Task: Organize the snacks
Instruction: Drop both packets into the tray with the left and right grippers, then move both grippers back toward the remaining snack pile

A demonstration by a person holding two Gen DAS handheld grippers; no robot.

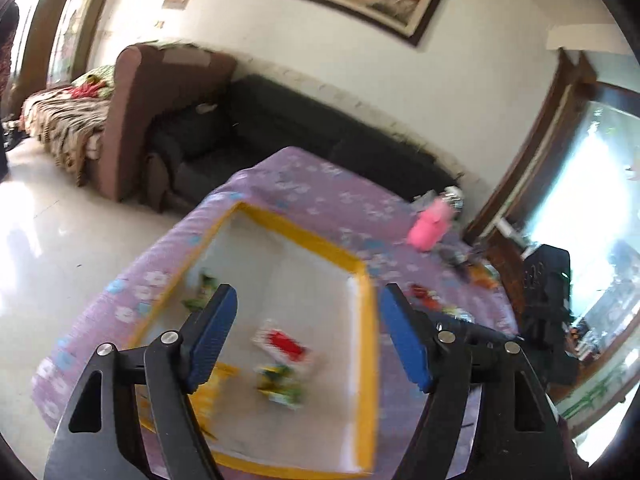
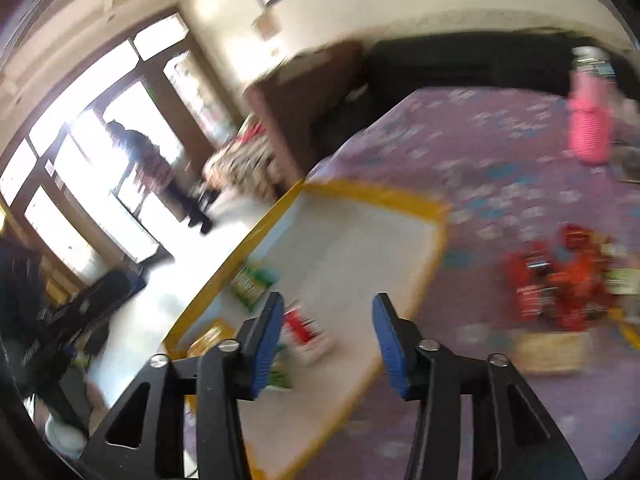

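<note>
A white tray with a yellow rim (image 1: 366, 320) (image 2: 436, 236) lies on the purple flowered tablecloth. In it are a red-and-white packet (image 1: 286, 346) (image 2: 306, 332), green-and-yellow packets (image 1: 280, 388) (image 2: 252, 284) and a yellow packet (image 1: 212, 384) (image 2: 208, 338). A pile of red snack packets (image 2: 560, 284) (image 1: 426, 298) lies on the cloth to the tray's right. My left gripper (image 1: 308, 340) is open and empty above the tray. My right gripper (image 2: 328, 344) is open and empty above the tray's near part. Both views are blurred.
A pink bottle (image 1: 428, 226) (image 2: 590, 128) stands at the table's far right. A tan box (image 2: 552, 350) lies near the red pile. A dark sofa (image 1: 280, 128) and a brown armchair (image 1: 128, 120) stand behind the table. A person (image 2: 156, 168) stands by the bright window.
</note>
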